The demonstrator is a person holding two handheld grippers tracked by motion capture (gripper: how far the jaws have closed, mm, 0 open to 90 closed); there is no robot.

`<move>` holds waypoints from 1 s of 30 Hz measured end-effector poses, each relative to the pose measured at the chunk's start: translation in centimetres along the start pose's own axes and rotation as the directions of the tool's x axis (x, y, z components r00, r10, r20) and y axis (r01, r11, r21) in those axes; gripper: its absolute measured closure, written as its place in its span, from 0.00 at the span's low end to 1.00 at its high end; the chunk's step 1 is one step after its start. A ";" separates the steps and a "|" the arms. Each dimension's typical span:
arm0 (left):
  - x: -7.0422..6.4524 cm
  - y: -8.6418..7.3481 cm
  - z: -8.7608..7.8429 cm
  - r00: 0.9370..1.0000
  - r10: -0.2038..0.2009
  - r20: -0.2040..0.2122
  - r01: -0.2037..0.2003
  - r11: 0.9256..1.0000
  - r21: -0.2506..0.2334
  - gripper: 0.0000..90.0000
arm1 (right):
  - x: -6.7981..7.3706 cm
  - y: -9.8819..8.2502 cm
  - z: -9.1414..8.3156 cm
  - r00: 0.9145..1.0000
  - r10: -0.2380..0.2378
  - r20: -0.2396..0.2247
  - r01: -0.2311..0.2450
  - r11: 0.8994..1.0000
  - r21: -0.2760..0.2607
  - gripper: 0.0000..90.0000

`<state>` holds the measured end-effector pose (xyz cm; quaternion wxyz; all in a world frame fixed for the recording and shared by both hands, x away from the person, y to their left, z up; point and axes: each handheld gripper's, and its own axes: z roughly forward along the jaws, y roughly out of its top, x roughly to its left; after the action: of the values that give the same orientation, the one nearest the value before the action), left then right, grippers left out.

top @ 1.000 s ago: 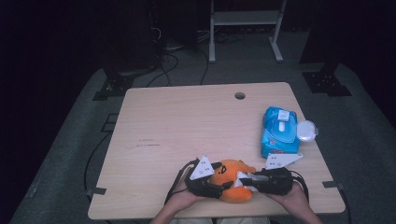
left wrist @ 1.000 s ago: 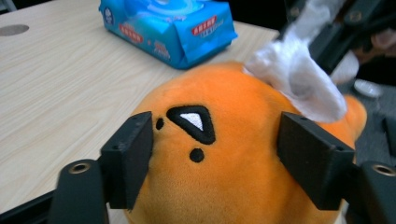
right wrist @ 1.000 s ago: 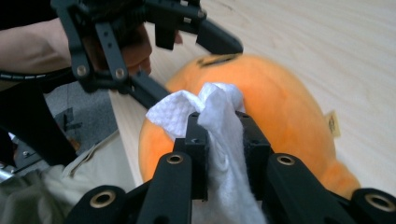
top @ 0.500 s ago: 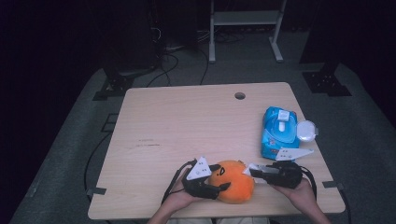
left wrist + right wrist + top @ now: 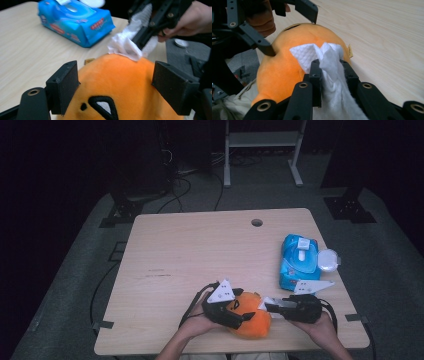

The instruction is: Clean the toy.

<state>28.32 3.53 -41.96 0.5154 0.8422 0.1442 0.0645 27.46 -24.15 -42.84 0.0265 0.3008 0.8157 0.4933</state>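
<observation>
Left tongs (image 5: pixel 120 82) have just been opening around the orange plush toy (image 5: pixel 250 315) at the surface's near edge, seemingly loosening their hold, while right tongs (image 5: pixel 330 75), now pinching a white wipe (image 5: pixel 324 60), dab its top.

Both forearms come in over the near edge of the surface (image 5: pixel 165 250). The left hand (image 5: pixel 197 322) carries the left claw (image 5: pixel 246 316), pointed toward the right edge; its jaws have just been opening and stand on either side of the orange plush toy (image 5: pixel 250 317), with daylight between the pads and the plush. The right hand (image 5: pixel 320 325) holds the right claw (image 5: pixel 267 306) aimed leftward, its jaws pinched on a white wipe (image 5: pixel 324 62) that touches the toy's top.
</observation>
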 end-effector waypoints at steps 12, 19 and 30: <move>-0.9 -0.8 2.0 0.999 0.006 -0.038 -0.001 0.994 0.110 0.40 | -2.2 -1.0 -3.8 0.995 0.044 0.087 -0.041 0.999 -0.035 0.78; -1.5 -0.7 1.7 0.995 0.006 -0.095 -0.002 0.999 0.048 0.56 | -2.5 -1.2 -3.7 0.983 -0.010 0.185 0.006 1.000 0.019 0.67; -1.3 -0.1 0.7 0.995 -0.021 -0.100 0.021 1.000 0.001 0.58 | -4.1 -1.9 -4.1 0.977 0.047 0.209 -0.046 0.999 -0.008 0.54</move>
<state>27.29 2.59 -42.37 0.5073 0.8370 0.1786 0.1008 28.51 -30.15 -43.32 0.1009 0.3700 0.8005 0.4607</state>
